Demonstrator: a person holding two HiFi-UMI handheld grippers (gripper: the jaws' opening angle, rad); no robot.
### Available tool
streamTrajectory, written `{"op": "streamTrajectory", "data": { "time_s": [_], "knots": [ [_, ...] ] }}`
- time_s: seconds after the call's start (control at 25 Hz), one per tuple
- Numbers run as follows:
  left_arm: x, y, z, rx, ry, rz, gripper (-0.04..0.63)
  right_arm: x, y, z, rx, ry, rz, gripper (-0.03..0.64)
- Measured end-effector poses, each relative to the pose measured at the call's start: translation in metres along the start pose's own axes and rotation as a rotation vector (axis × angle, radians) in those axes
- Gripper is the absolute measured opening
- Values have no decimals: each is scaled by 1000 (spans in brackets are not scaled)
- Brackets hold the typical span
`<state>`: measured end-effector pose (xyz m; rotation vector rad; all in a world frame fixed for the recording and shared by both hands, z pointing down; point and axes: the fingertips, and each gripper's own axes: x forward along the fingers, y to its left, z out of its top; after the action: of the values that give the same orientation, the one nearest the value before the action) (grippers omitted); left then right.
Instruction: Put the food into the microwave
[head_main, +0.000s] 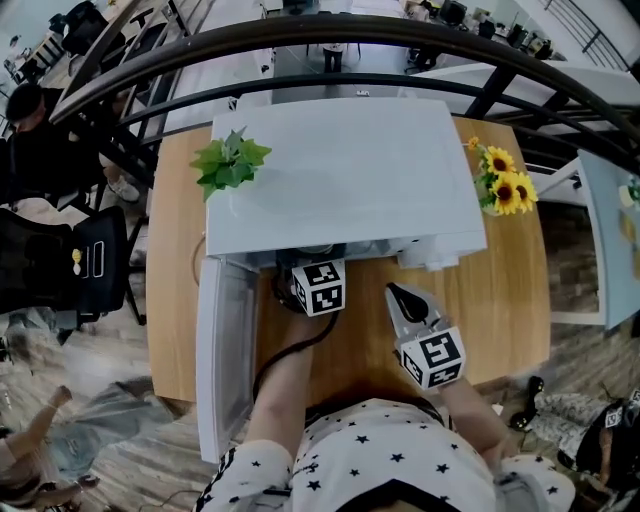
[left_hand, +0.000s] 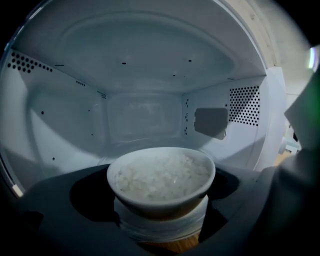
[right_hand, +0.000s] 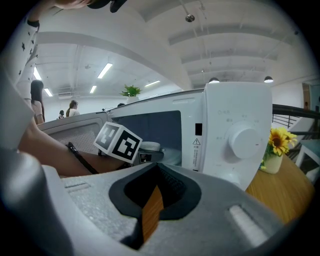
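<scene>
A white microwave (head_main: 340, 170) stands on a wooden table (head_main: 500, 300), its door (head_main: 222, 350) swung open to the left. My left gripper (head_main: 312, 270) is at the cavity mouth, shut on a white bowl of rice (left_hand: 161, 177). In the left gripper view the bowl sits between the dark jaws, with the empty white cavity (left_hand: 145, 115) right behind it. My right gripper (head_main: 405, 298) hovers in front of the control panel with its dial (right_hand: 243, 140). The right gripper (right_hand: 150, 210) is shut and holds nothing; only a thin slit shows between the jaws.
A small green plant (head_main: 230, 160) sits on the microwave's top left corner. A vase of sunflowers (head_main: 505, 185) stands at the table's right. A black chair (head_main: 90, 255) is left of the table, and dark railings (head_main: 330, 40) run behind it.
</scene>
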<state>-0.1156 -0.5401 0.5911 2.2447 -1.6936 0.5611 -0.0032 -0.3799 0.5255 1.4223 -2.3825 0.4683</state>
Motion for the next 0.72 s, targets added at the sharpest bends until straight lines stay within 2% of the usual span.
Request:
{"op": "streamTrajectory", "data": {
  "time_s": [0.2, 0.48, 0.72],
  "knots": [
    [7, -1, -6, 57, 50, 50, 505, -1, 1, 2, -4, -8, 2, 5],
    [6, -1, -7, 40, 70, 49, 505, -11, 1, 2, -5, -12, -7, 5],
    [-9, -2, -5, -4, 60, 37, 505, -24, 4, -2, -3, -16, -5, 5]
  ]
}}
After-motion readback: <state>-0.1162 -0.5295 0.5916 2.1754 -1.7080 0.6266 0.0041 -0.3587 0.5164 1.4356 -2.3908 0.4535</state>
